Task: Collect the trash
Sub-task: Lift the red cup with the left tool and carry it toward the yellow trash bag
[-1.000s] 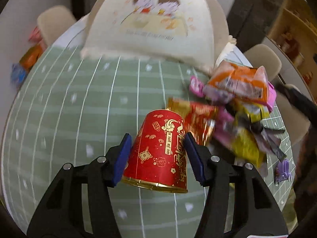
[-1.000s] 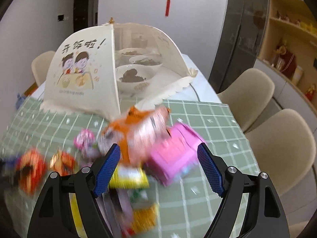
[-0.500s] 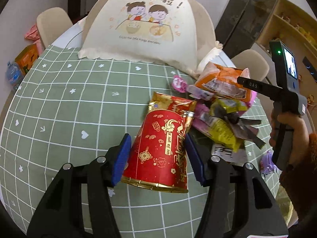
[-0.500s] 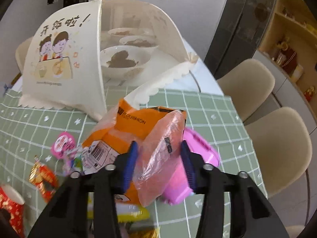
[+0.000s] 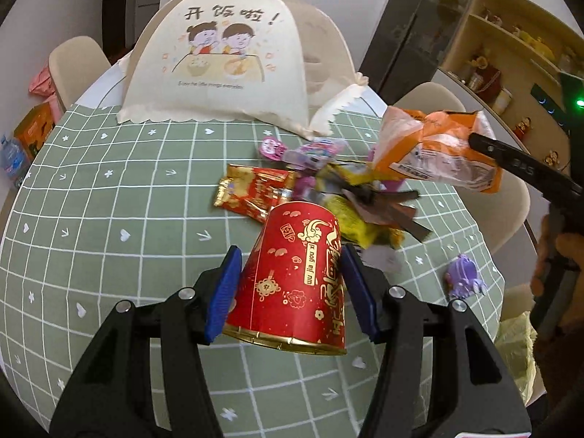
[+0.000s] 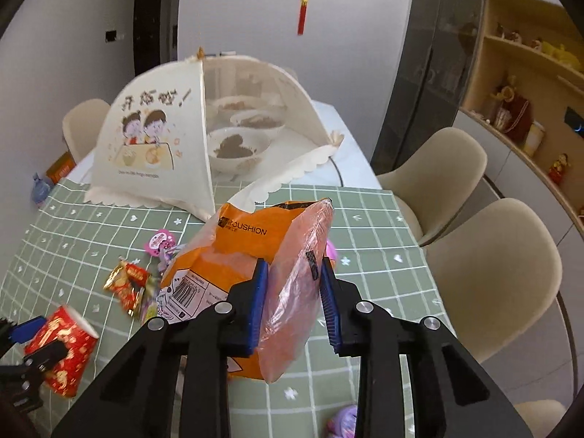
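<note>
My left gripper (image 5: 290,255) is shut on a red paper cup (image 5: 292,292) with gold print, held tilted above the green checked tablecloth (image 5: 91,219). The same cup (image 6: 62,346) shows at the lower left of the right wrist view. My right gripper (image 6: 292,268) has its jaws closing on a crumpled orange plastic bag (image 6: 248,252), and both blue pads press its clear pink side. In the left wrist view that bag (image 5: 434,146) hangs above a pile of snack wrappers (image 5: 328,189) lying mid-table.
A cream mesh food cover (image 5: 226,62) stands at the table's far side, with bowls (image 6: 237,146) under it. A small purple toy (image 5: 463,273) lies near the right edge, a yellow bag (image 5: 518,343) beyond it. Beige chairs (image 6: 492,266) stand around the table.
The right gripper's jaws closed on the orange bag and lifted it off the wrapper pile. The left gripper, still holding the red cup, rose and drew back from the pile.
</note>
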`<state>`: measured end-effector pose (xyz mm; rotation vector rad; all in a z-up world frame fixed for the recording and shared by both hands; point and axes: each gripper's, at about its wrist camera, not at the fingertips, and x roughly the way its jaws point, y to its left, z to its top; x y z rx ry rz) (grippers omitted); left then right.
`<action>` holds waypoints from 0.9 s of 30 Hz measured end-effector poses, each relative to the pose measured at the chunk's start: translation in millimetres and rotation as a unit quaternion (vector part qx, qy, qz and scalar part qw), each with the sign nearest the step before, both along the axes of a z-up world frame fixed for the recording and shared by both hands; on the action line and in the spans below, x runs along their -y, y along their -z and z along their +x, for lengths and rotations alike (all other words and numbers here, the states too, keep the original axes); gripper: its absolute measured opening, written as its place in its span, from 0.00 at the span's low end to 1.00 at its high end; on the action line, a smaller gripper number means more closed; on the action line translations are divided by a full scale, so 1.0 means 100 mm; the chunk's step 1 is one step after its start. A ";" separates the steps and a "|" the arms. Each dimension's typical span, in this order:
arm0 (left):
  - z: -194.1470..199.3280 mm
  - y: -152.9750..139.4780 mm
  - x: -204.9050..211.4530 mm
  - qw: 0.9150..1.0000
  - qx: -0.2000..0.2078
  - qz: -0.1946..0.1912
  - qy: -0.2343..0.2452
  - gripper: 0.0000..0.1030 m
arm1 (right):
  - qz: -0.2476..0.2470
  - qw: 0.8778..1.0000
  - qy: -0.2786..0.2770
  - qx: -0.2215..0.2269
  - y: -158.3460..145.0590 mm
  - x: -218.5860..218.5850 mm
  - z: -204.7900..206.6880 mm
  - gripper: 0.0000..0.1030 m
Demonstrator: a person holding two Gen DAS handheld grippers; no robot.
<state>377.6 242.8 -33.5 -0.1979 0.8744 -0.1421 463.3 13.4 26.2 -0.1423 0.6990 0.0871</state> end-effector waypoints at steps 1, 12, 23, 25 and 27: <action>-0.05 -0.02 0.07 1.000 0.004 0.001 0.001 0.52 | 0.001 1.000 -0.001 0.003 -0.02 0.04 -0.05 0.27; -0.59 -0.21 0.74 0.999 0.024 -0.026 0.018 0.52 | 0.020 0.999 -0.013 0.037 -0.18 0.91 -1.13 0.27; -1.09 -0.43 1.66 0.996 0.061 -0.013 0.068 0.52 | 0.021 0.998 0.006 0.063 -0.20 1.78 -2.01 0.27; -1.15 -0.45 1.83 0.994 0.063 -0.017 0.084 0.52 | 0.023 0.997 0.019 0.066 -0.21 1.98 -2.18 0.27; -1.20 -0.45 2.06 0.992 0.066 -0.019 0.106 0.52 | 0.020 0.997 0.038 0.071 -0.22 2.17 -2.34 0.27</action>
